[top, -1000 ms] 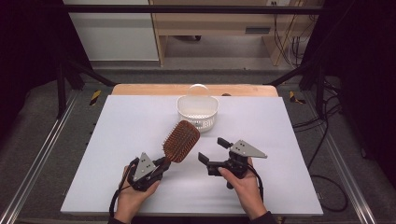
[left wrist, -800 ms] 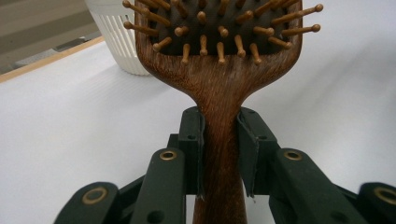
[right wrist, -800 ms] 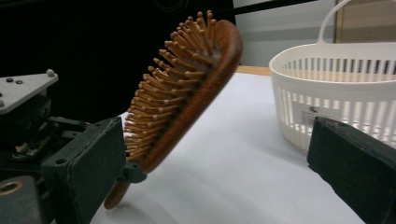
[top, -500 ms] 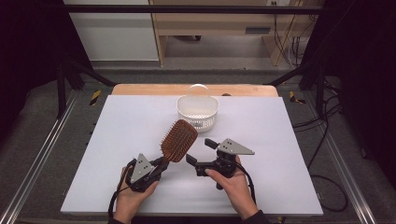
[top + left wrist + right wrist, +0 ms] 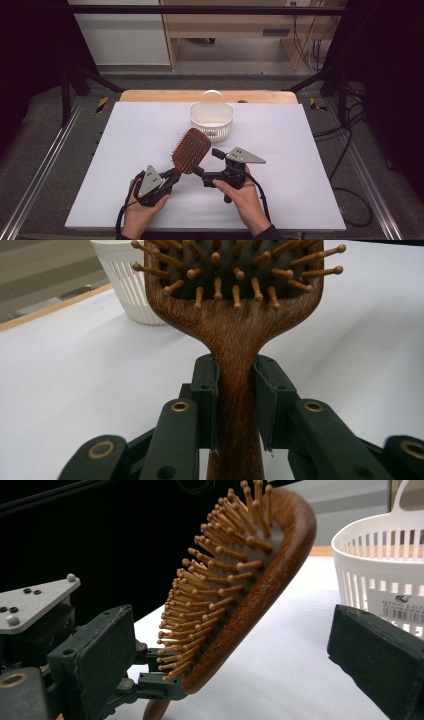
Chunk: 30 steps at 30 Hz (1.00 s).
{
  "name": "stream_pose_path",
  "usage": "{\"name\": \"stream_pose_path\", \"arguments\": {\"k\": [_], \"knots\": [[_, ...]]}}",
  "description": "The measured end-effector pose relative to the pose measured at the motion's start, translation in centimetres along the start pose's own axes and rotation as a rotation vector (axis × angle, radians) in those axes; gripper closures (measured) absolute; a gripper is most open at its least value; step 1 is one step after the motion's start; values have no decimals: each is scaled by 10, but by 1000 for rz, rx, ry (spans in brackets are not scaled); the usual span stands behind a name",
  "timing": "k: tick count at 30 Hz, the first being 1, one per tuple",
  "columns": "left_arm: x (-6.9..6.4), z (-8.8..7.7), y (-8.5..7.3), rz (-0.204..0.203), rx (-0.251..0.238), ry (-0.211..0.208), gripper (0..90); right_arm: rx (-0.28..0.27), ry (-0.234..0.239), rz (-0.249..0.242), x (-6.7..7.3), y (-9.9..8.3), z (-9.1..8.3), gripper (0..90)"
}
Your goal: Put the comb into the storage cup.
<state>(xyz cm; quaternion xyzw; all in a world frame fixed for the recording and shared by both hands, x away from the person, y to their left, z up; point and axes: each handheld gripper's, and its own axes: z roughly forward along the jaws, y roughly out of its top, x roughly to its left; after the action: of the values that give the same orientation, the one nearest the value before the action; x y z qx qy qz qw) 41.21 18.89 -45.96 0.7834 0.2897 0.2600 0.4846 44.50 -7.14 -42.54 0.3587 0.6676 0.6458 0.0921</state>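
Wooden hairbrush (image 5: pixel 190 150) clamped in left claw (image 5: pixel 171 176); right claw (image 5: pixel 206 165) spread wide beside brush head.

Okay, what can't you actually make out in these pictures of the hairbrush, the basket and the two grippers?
- Hairbrush: top of its head is cut off by the upper edge of the left gripper view; the handle's end is covered by the left gripper in the high view.
- Basket: cut off by the right edge of the right gripper view; its label print is too small to read.
- Right gripper: whether its open jaws touch the brush head is unclear.
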Motion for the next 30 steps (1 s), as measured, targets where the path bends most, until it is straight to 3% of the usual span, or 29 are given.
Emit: {"name": "stream_pose_path", "arguments": {"k": [15,30], "knots": [[-1,-1,1,7,-23,16,724,6,32,22,4,6,9,72],[-8,-4,5,52,-55,21,724,-12,66,64,7,23,15,147]]}}
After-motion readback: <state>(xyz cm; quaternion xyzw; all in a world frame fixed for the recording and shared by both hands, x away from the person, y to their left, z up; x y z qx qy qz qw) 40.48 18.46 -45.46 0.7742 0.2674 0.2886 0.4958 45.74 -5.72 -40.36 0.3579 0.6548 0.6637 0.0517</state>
